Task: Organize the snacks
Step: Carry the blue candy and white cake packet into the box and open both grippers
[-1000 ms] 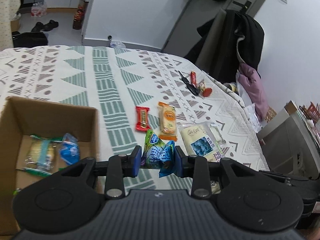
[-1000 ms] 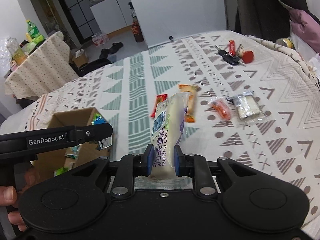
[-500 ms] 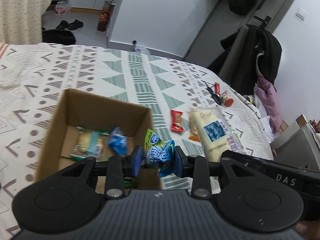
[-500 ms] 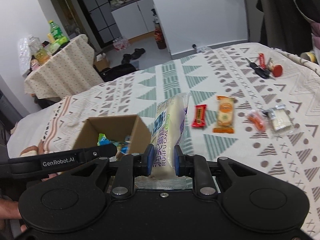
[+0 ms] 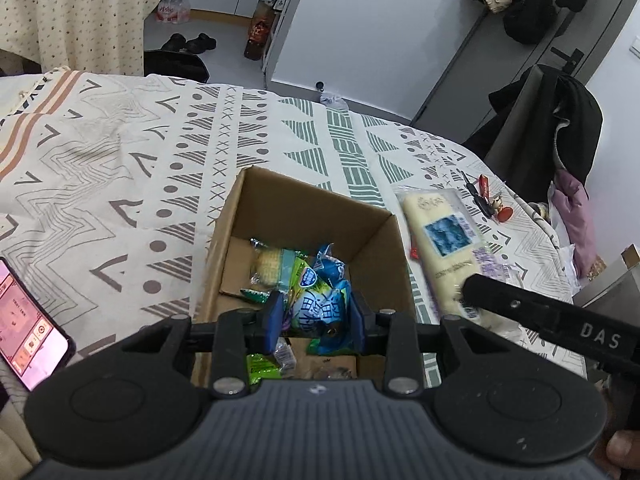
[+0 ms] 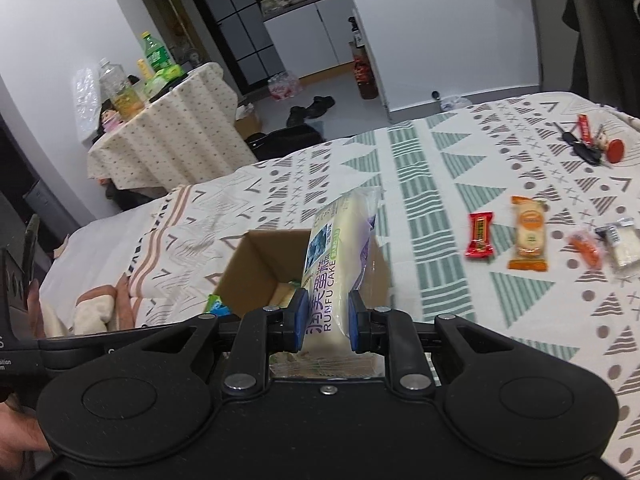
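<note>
An open cardboard box (image 5: 304, 208) (image 6: 256, 268) sits on the patterned bedspread with several wrapped snacks (image 5: 276, 266) inside. My left gripper (image 5: 316, 314) hangs over the box's near side, shut on a blue-green snack packet (image 5: 320, 304). My right gripper (image 6: 324, 322) is shut on a long white cake pack (image 6: 340, 248) (image 5: 444, 248), held upright just above the box's right edge. On the bedspread to the right lie a red candy bar (image 6: 480, 234), an orange cookie pack (image 6: 528, 232), a small orange packet (image 6: 586, 248) and a clear white packet (image 6: 622, 244).
A phone (image 5: 28, 320) with a lit screen lies left of the box. Keys with a red tag (image 6: 592, 142) (image 5: 490, 200) rest at the far right of the bed. A chair draped with dark clothes (image 5: 552, 128) stands beyond the bed's right side.
Both grippers have moved left with their packs, from over the loose snacks to above the cardboard box. The box now sits directly under them.
</note>
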Available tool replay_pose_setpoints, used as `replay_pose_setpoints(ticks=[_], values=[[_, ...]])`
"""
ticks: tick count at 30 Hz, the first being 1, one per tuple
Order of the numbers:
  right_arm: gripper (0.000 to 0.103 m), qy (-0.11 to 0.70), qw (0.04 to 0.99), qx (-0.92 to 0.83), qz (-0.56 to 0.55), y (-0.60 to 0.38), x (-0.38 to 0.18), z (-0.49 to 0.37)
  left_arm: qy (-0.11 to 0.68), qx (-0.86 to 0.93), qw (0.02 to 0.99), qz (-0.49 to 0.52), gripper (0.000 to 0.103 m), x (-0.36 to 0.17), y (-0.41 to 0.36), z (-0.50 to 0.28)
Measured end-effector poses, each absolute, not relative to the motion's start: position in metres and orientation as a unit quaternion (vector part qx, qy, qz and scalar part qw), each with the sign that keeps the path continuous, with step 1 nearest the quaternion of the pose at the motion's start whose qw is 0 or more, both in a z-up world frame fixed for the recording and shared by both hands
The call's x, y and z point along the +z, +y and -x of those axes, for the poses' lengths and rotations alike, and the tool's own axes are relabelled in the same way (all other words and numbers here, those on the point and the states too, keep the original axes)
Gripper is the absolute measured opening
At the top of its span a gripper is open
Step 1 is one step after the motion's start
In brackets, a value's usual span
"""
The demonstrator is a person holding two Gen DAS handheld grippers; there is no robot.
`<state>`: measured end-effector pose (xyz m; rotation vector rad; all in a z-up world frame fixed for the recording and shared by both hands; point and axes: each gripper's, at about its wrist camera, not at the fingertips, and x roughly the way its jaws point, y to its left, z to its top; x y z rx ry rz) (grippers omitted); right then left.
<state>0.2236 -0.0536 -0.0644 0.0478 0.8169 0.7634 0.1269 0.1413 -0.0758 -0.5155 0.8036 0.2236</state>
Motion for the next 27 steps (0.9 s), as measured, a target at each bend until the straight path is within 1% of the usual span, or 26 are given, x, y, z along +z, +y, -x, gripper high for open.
replay_pose_setpoints(ticks=[4,6,9,13,15,16,17,21,25,27], values=[[0.020,0.387,0.845,0.369,-0.020,-0.044,-0.065,-0.220,0.388,0.108,0.881,0.248,0.035,-0.076,0.141,-0.126],[0.020,0.388,0.844,0.370,-0.021,-0.040,-0.066,-0.219,0.390,0.111,0.882,0.239,0.038,-0.074,0.139,-0.126],[0.020,0.390,0.841,0.373,-0.024,-0.036,-0.067,-0.218,0.391,0.122,0.879,0.243,0.046,-0.073,0.142,-0.124],[0.020,0.393,0.838,0.378,-0.027,-0.030,-0.068,-0.216,0.388,0.127,0.879,0.245,0.052,-0.071,0.145,-0.123],[0.021,0.394,0.834,0.385,-0.031,-0.028,-0.068,-0.216,0.389,0.131,0.879,0.245,0.060,-0.070,0.146,-0.123],[0.023,0.397,0.830,0.390,-0.036,-0.027,-0.069,-0.216,0.388,0.132,0.879,0.244,0.062,-0.068,0.145,-0.123],[0.026,0.405,0.825,0.393,-0.042,-0.027,-0.070,-0.218,0.387,0.135,0.879,0.243,0.063,-0.068,0.145,-0.123],[0.026,0.403,0.828,0.387,-0.041,-0.034,-0.066,-0.219,0.388,0.138,0.880,0.236,0.072,-0.065,0.144,-0.125],[0.026,0.403,0.837,0.369,-0.041,-0.054,-0.062,-0.225,0.388,0.140,0.882,0.229,0.075,-0.063,0.138,-0.129],[0.028,0.402,0.842,0.358,-0.040,-0.067,-0.060,-0.227,0.388,0.137,0.882,0.228,0.082,-0.061,0.133,-0.133]])
